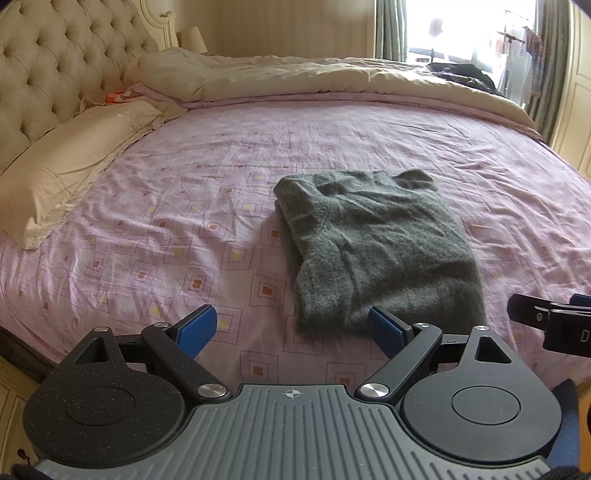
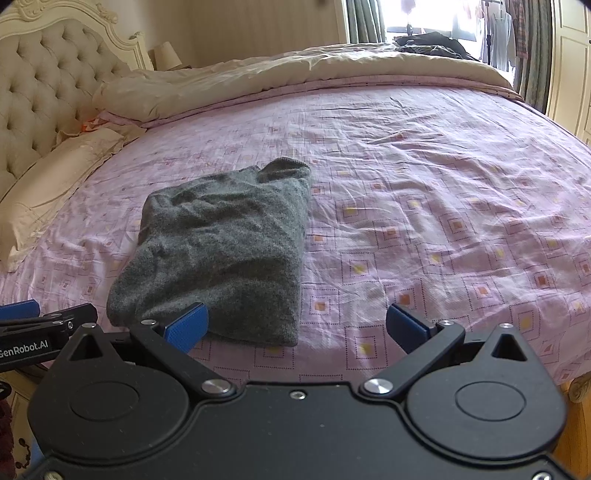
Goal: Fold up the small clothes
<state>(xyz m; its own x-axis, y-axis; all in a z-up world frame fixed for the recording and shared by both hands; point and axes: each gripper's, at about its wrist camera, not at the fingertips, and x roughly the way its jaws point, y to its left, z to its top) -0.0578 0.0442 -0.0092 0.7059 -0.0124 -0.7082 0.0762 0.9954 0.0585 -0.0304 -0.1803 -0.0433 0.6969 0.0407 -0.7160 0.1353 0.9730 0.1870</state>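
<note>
Both the left tongs (image 1: 291, 326) and right tongs (image 2: 297, 325) hang spread and empty just short of the grey sweater (image 1: 373, 247), lying folded on the pink bed sheet (image 1: 184, 221) (apparently near done), so pinch its near hem evenly.

Daylight pours in from the window (image 1: 465, 33) far ahead and right of each claw, blown out to white glare there. The bed (image 1: 332, 147) is evenly, softly lit, with faint shadows in its wrinkles. Both views are sharp at centre; fisheye bending curves the edges, and the corners darken to black.
</note>
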